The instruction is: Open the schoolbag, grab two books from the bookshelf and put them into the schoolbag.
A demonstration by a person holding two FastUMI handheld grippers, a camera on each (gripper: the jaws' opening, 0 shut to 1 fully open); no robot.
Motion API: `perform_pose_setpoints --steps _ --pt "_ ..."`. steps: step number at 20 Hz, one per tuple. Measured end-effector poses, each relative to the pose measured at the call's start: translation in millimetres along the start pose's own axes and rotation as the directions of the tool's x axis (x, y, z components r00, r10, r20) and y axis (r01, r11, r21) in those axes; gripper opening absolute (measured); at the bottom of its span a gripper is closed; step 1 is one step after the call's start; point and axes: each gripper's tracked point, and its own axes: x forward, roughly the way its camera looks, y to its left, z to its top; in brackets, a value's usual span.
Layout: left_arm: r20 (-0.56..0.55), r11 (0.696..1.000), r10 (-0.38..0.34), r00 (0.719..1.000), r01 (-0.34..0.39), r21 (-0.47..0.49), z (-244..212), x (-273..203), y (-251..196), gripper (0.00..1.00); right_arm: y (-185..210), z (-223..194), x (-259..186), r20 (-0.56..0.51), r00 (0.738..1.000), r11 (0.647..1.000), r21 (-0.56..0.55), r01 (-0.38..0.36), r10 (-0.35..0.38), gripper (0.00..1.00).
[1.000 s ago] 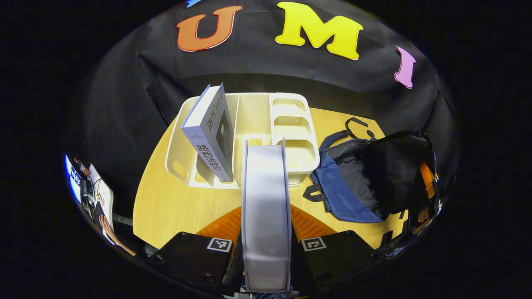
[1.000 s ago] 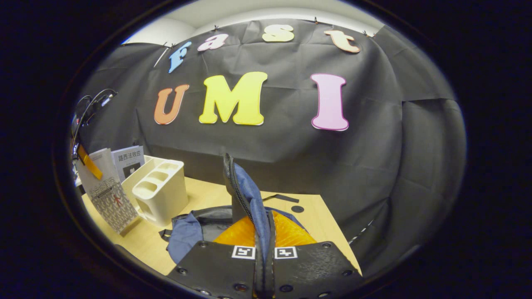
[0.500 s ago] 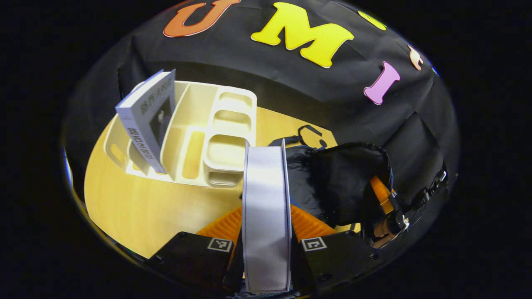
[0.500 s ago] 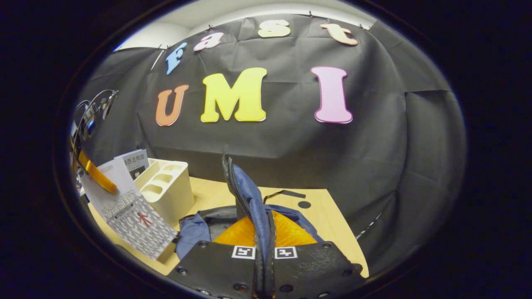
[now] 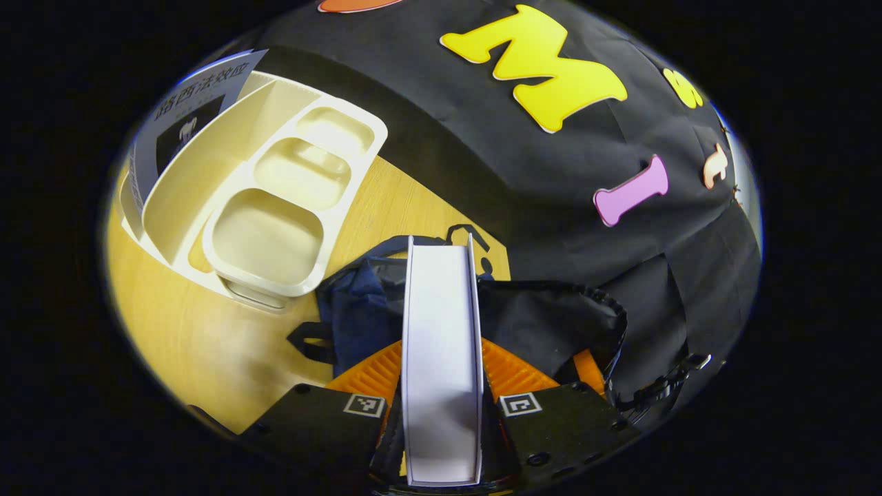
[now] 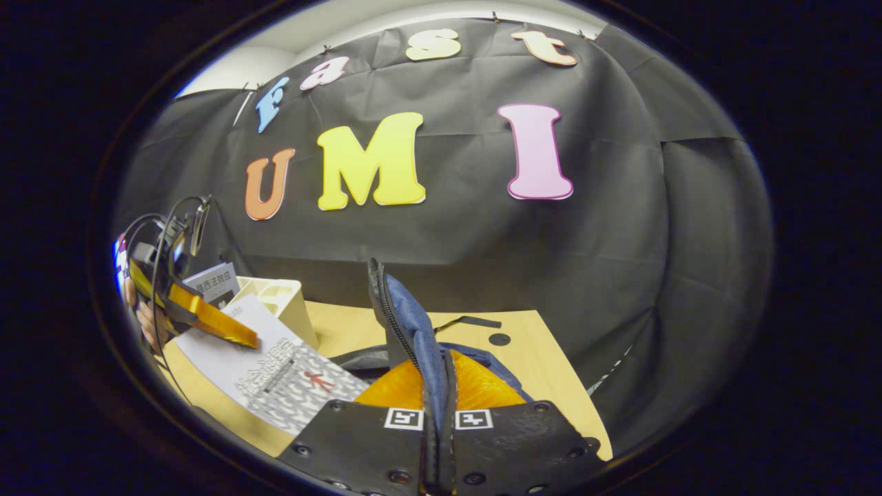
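Gripping 1 book (image 5: 441, 358) between my left gripper (image 5: 441, 386) fingers, I am holding it over the open schoolbag (image 5: 551, 324). My right gripper (image 6: 439, 393) is pinching the schoolbag's zipper flap (image 6: 406, 324) upright near the table's (image 6: 544, 372) right edge.

— Can any writing be read?
— Yes. The book (image 5: 186, 110) standing in the bookshelf (image 5: 227, 179) shows the cover title 路西法效应. The other book (image 6: 275, 372) has a title too blurred to read.

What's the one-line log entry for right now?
left tool: shut on book, over schoolbag | right tool: shut on bag flap | second book: in bookshelf
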Motion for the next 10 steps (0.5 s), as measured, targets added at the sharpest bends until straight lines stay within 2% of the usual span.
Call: perform_pose_setpoints --steps 3,6,10 --pt "-0.002 0.995 -0.065 0.998 0.065 -0.074 -10 36 -17 0.46 2 0 3 -0.005 1.0 1.0 -0.017 -0.003 0.003 0.02" --pt "0.012 0.994 -0.054 0.998 0.055 -0.093 -17 71 -15 0.46 6 9 -1 0.013 1.0 0.999 -0.037 -0.008 0.009 0.02" --pt "0.027 0.988 -0.078 0.997 0.08 -0.135 -27 103 -17 0.46 14 12 -1 0.01 1.0 0.998 -0.048 -0.028 0.029 0.02"
